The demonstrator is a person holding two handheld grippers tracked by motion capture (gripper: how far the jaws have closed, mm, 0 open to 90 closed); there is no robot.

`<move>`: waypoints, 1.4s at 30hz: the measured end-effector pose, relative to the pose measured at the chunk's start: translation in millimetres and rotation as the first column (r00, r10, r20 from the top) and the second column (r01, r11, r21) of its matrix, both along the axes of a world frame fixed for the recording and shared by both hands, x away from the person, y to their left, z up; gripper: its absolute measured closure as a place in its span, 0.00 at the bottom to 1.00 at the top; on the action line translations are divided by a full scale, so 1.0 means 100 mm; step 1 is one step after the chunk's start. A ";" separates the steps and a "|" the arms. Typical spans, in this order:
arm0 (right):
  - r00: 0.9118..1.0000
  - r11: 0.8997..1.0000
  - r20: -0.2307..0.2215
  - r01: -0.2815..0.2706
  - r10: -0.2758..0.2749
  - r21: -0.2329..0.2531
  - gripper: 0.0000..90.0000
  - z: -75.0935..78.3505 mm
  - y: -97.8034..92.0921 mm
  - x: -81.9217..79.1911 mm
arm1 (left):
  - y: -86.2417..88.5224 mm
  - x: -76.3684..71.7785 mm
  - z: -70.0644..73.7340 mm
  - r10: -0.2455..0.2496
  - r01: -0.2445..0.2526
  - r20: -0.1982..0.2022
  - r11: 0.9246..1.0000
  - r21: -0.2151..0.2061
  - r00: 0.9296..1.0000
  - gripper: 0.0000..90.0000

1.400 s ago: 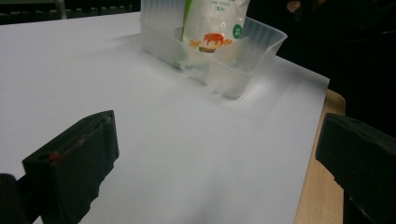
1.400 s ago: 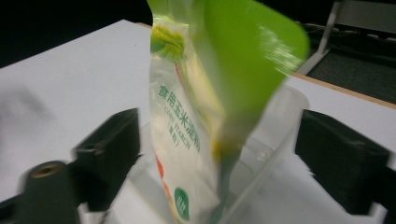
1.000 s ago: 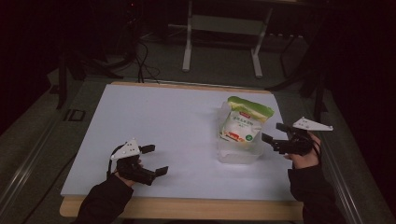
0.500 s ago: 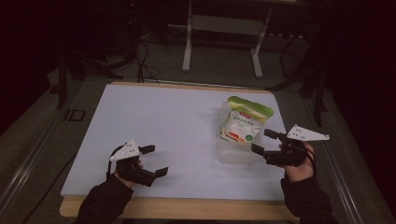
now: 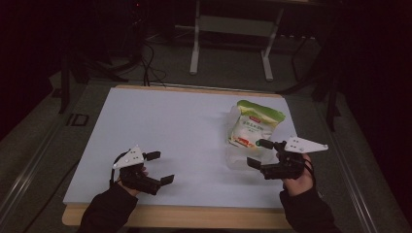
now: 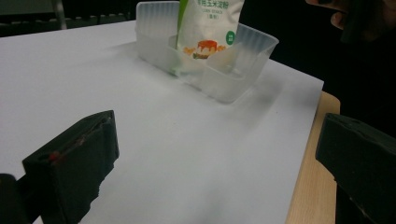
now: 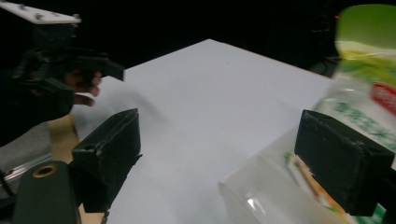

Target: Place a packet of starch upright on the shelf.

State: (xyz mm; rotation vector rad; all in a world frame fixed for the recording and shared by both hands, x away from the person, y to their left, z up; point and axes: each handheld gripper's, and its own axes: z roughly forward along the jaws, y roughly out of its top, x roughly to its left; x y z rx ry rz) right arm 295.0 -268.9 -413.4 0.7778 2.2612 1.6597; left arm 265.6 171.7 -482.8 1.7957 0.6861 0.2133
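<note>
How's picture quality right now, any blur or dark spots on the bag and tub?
High view: dim, surroundings nearly black, bag legible. Left gripper view: tub and bag sharp, jaws soft. Right gripper view: bag smeared and out of focus, a small glint on the tub's rim.

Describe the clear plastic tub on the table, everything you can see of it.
The tub is a shallow, rectangular container of translucent, frosted-looking plastic with a ribbed rim. It sits flat on the white table, on the right, open-topped. A green-topped white pouch stands upright inside it. The right gripper hovers open at its near edge.
</note>
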 end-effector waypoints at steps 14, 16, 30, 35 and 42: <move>0.998 0.997 0.004 -0.068 0.068 -0.038 0.15 -0.21 0.26 -0.17 | -0.01 -0.01 -0.01 -0.007 0.007 -0.001 1.000 0.003 1.000 0.00; 0.997 0.996 0.003 -0.081 0.081 -0.044 0.15 -0.25 0.29 -0.20 | -0.01 -0.01 -0.01 -0.009 0.009 -0.002 1.000 -0.001 1.000 0.00; 0.992 0.988 0.001 -0.125 0.126 -0.091 0.14 -0.45 0.39 -0.37 | -0.02 -0.01 -0.03 -0.018 0.019 -0.003 1.000 0.015 1.000 0.00; 0.993 0.987 0.017 -0.114 0.116 -0.112 0.14 -0.50 0.35 -0.40 | -0.01 -0.02 -0.04 -0.023 0.023 -0.004 1.000 0.011 1.000 0.00; 0.996 0.986 0.009 -0.086 0.089 -0.142 0.14 -0.59 0.27 -0.44 | -0.02 -0.02 -0.07 -0.028 0.028 -0.010 0.999 0.016 1.000 0.00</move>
